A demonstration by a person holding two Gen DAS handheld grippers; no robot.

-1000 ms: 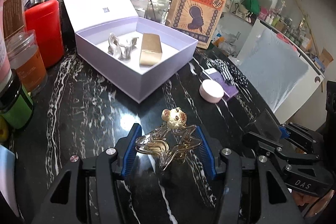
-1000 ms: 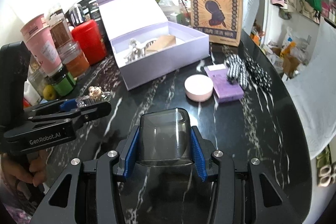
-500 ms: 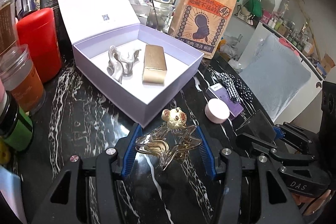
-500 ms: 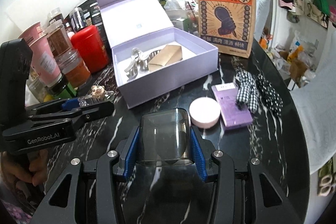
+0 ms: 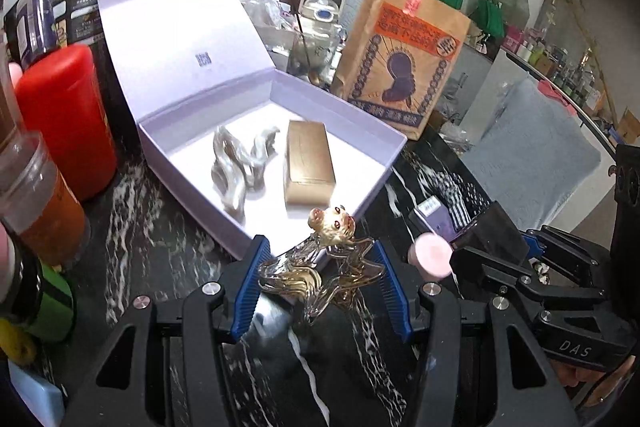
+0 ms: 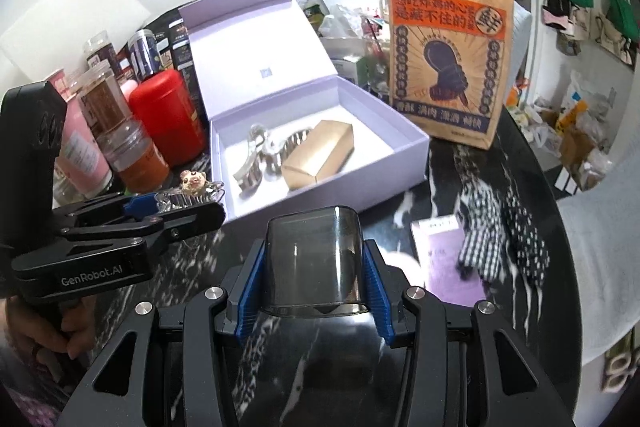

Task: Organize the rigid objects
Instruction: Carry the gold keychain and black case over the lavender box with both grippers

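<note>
Lavender box (image 5: 384,163) ahead of both jaws: 2 items inside, silver claw clip (image 5: 236,167), gold bar (image 5: 308,163). Left gripper (image 5: 320,279) clamps amber clip (image 5: 320,271); right gripper (image 6: 316,271) clamps smoky case (image 6: 316,259). 2 unboxed.
</note>
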